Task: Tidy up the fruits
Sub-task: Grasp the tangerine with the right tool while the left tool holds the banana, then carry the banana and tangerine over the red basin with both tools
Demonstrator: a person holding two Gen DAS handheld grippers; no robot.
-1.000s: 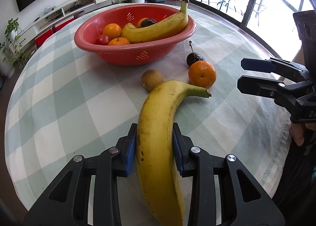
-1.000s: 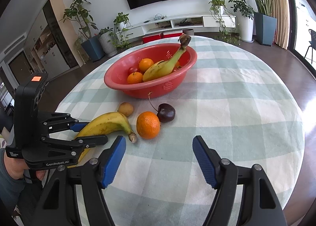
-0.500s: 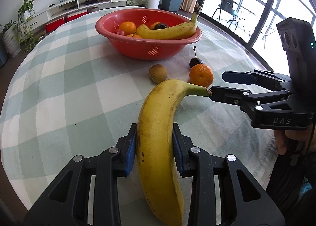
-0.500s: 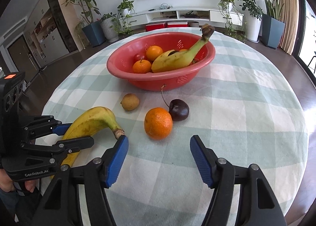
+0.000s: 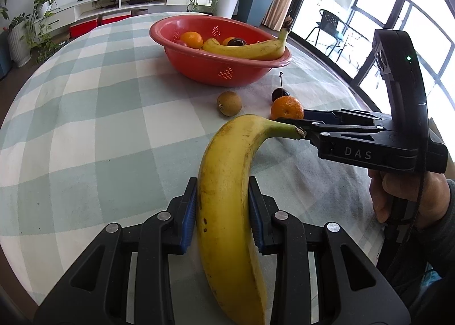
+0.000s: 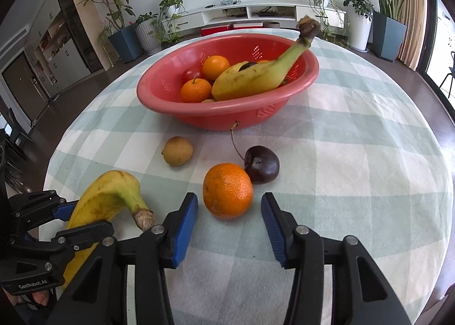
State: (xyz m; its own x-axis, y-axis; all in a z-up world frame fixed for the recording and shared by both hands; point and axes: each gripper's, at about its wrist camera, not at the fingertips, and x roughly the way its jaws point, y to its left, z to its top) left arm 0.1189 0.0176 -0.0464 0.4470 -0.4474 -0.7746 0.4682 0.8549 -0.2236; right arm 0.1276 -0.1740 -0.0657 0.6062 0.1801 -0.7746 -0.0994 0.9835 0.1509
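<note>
Two bananas: one in the red basket point(image 6: 227, 117), one banana point(image 5: 227, 211) clamped between the pads of the left hand-held gripper point(image 5: 223, 211). On the tabletop point(image 6: 355, 160) lie one orange point(image 6: 227, 190), one dark cherry point(image 6: 261, 168) touching it, and one kiwi point(image 6: 177, 151). The basket shows at least two more oranges. The right hand-held gripper point(image 6: 229, 221) is closing, the orange just ahead between its fingertips, pads not touching.

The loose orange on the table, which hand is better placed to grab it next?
Right. The right gripper is closing with the orange just ahead of its pads, not yet touched. The left gripper is full, clamped on a banana.
</note>
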